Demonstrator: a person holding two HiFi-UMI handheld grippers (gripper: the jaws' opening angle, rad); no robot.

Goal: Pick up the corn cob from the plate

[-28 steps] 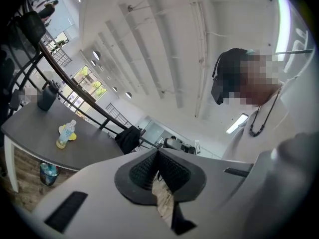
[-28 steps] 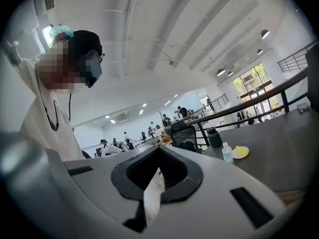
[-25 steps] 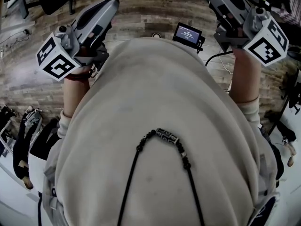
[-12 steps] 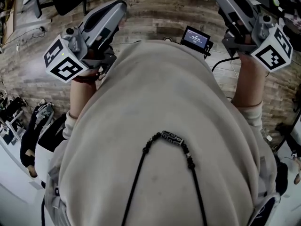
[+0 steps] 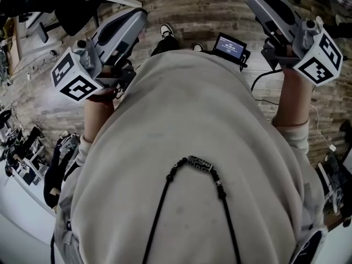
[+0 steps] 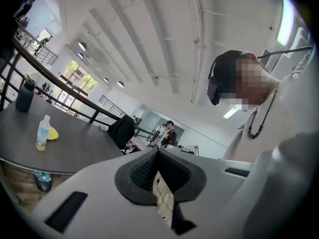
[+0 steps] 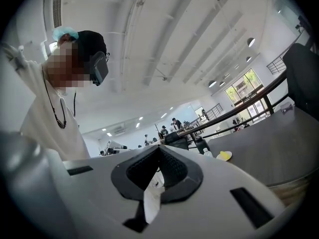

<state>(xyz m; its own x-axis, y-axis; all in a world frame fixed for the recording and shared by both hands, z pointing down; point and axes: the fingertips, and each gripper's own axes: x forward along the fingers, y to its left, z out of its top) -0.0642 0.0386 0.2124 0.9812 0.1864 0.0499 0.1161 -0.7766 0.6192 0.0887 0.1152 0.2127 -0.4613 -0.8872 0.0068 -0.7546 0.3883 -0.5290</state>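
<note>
Both tools show in the head view: the grey-white left gripper (image 5: 131, 22) and right gripper (image 5: 259, 3) flank a cream sweatshirt (image 5: 187, 147); no corn cob there. Left gripper view: jaws clenched, empty; a small yellow thing (image 6: 53, 132) on the dark grey worktop (image 6: 75, 149) may be it. Right gripper view: clenched, empty. A cob should be firm, light, ridged; take it mid-length.
</note>
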